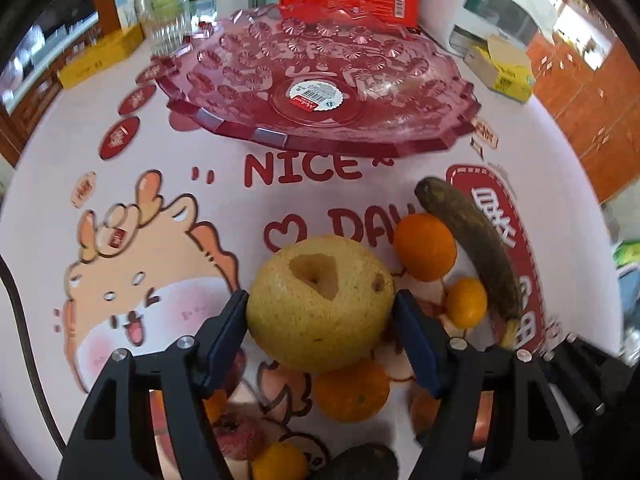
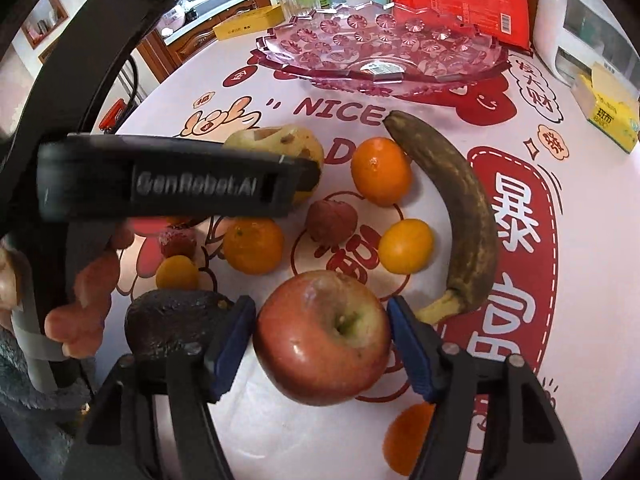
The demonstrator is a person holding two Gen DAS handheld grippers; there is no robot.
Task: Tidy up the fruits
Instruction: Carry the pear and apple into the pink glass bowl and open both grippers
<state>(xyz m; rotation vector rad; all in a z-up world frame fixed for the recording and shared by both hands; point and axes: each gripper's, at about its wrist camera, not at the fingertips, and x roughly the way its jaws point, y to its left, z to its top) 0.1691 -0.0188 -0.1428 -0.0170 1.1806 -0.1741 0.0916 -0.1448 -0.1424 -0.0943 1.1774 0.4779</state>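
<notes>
Two grippers were shown engaged at once, each bracketing one fruit. The left gripper [image 1: 320, 312] was closed around a yellow pear [image 1: 320, 300], both blue pads [image 1: 228, 336] pressed against the flanks at the widest girth, a hold judged suited to a round, firm body; the pear appeared raised above the fruit beneath it, though this could not be confirmed. The right gripper [image 2: 322, 340] was set about a red apple [image 2: 324, 332], stem cavity uppermost, with its pads touching or just beside the skin; whether a firm grip had been made could not be told. Directly ahead of both grippers, beyond the scattered fruit, a pink faceted bowl [image 1: 400, 144] was seen on the printed tablecloth [image 1: 168, 184]; nothing but a product sticker [image 1: 316, 98] lay in it, so the sorting was judged barely begun. Ahead and to the right of the held apple, a browned banana [image 2: 452, 200] was laid in a curve, with an orange [image 2: 380, 170] and a smaller citrus [image 2: 406, 246] just beside it. A dark avocado [image 2: 168, 324] was touching the outer face of the right gripper's left finger. Loose fruit was presumably left clustered for transfer to the bowl.
</notes>
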